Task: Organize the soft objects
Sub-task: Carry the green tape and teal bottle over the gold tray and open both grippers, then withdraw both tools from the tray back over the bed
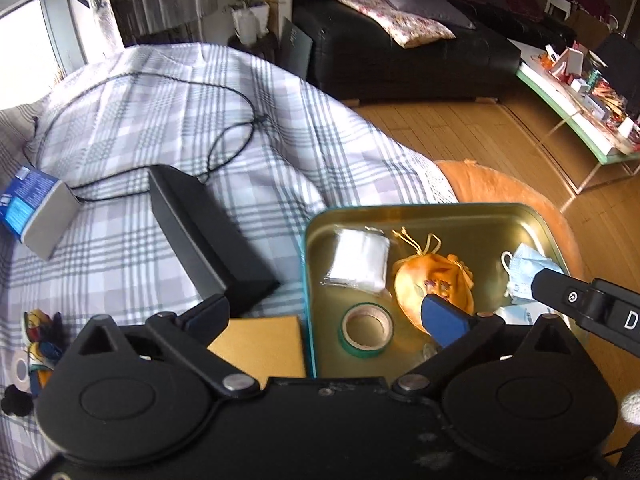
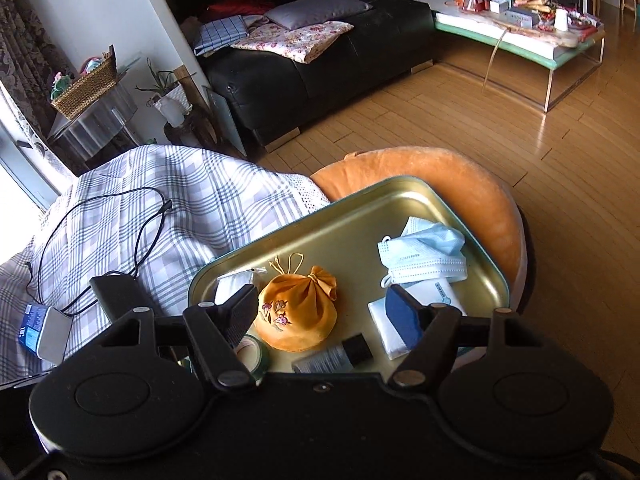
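Orange silk pouch point(image 2: 298, 312) lay in the gold tray point(image 2: 360, 216) between our right gripper point(image 2: 324, 312)'s spread jaws, untouched. Our left gripper point(image 1: 324, 316) stood wide apart, holding nothing.

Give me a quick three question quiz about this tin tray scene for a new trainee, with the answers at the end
1. True or false: the orange drawstring pouch lies inside the tin tray.
2. Which lies in the tray? A) blue face masks B) black power adapter C) blue-and-grey box
3. Fill in: the roll of tape has a ___ outer edge.

Key: 1 true; 2 A; 3 green.
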